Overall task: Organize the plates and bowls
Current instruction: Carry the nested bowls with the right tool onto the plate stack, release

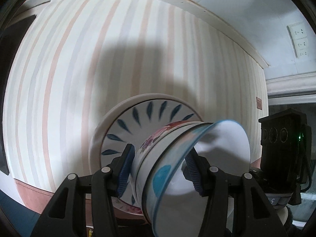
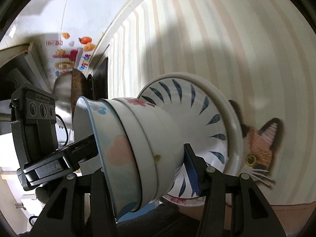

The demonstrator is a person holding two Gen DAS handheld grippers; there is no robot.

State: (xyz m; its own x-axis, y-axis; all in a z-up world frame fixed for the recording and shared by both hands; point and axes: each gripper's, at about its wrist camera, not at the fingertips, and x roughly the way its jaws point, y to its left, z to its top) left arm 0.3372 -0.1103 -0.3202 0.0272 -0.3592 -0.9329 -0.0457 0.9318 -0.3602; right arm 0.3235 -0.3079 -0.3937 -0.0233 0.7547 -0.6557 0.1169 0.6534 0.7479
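Observation:
A stack of nested bowls [image 1: 158, 158] sits on a white plate with dark blue leaf marks [image 1: 138, 116], which rests on a cream plate [image 1: 102, 132]. The top bowl [image 1: 223, 152] is white with a blue rim. My left gripper [image 1: 158, 164] is shut on the bowl stack from one side. My right gripper [image 2: 146, 164] is shut on the same bowl stack [image 2: 142, 144] from the other side, over the leaf plate [image 2: 197, 108]. Each wrist view shows the other gripper body [image 1: 282, 138] [image 2: 37, 122] across the stack.
The plates lie on a striped tablecloth [image 1: 98, 59] with an embroidered cat [image 2: 258, 150]. The cloth's edge [image 1: 227, 29] runs along a white wall with a socket [image 1: 300, 39]. A metal bowl [image 2: 63, 94] and dark items stand beyond the cloth.

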